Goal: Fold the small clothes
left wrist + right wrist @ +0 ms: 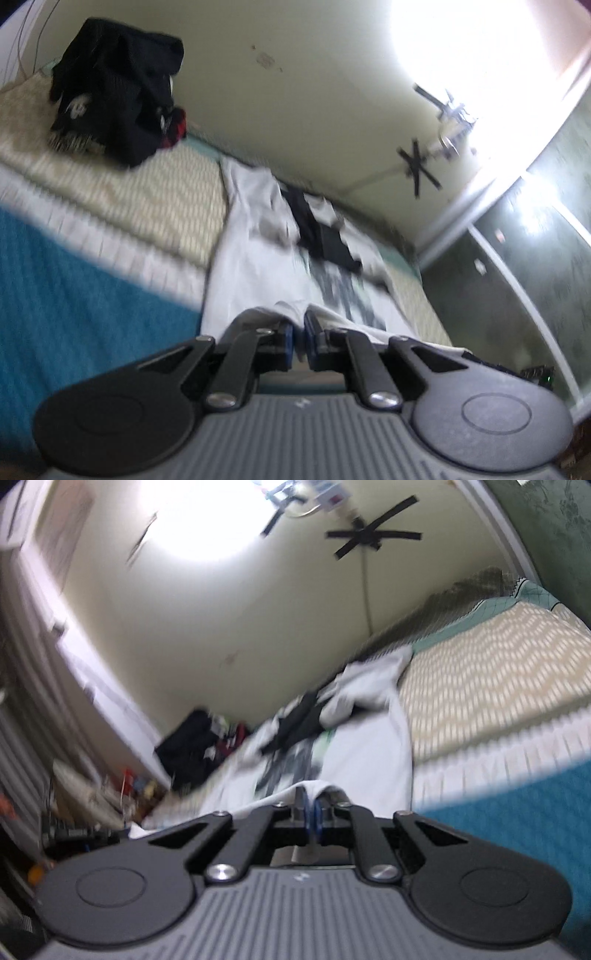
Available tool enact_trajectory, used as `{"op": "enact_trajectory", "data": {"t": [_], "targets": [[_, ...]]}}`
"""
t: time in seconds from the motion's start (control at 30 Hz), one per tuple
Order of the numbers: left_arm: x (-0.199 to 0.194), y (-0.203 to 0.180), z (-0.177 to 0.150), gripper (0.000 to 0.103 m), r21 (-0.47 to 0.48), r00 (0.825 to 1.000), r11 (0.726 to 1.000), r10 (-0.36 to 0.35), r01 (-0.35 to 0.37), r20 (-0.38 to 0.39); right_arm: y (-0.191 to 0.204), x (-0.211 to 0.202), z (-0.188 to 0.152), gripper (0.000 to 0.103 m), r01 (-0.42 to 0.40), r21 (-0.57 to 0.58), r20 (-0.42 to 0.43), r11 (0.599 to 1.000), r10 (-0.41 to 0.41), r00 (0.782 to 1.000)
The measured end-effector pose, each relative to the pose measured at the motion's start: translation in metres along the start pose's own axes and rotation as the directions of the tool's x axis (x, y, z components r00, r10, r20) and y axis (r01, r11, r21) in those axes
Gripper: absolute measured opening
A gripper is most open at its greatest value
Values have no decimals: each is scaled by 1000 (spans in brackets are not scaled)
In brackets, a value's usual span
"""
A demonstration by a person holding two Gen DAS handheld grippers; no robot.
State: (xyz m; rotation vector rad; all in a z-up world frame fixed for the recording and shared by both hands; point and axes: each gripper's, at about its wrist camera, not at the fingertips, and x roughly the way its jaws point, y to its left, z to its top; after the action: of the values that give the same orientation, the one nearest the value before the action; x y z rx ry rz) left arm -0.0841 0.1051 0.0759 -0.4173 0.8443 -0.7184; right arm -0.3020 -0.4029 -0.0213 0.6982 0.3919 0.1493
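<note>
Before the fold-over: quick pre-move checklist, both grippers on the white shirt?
1. left gripper shut on white shirt hem: ok.
2. right gripper shut on the hem: ok.
3. Shirt flat on bed: not ok, far end bunched.
4. Black garment lying on the shirt: not ok.
5. Dark clothes pile apart from shirt: ok.
6. Hem taut between grippers: cannot tell.
</note>
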Motion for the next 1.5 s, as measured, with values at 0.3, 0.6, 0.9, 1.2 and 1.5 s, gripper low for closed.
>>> {"op": "enact_trajectory", "data": {"t": [0.3,0.6,0.9,1.2,1.5], "targets": [[139,-11,79,51,69,948,945,319,-320,25,-28,117,77,80,253,53,100,966,-258,961],[131,-9,48,50,172,976,961,219,-219,15,5,117,44,52,156,-178,-26,972,-163,986],[211,-48,29,46,379,956,913,233,-153,-176,48,234,13,45,57,-356,-258,933,-157,953],[253,-42,38,59,340,974,921,220,-191,-47,31,252,28,51,183,-306,-15,934,-197,980],[261,-58,25,61,454,956,852,292,-261,2,24,217,20,53,210,-256,3,944,-216,976]]}}
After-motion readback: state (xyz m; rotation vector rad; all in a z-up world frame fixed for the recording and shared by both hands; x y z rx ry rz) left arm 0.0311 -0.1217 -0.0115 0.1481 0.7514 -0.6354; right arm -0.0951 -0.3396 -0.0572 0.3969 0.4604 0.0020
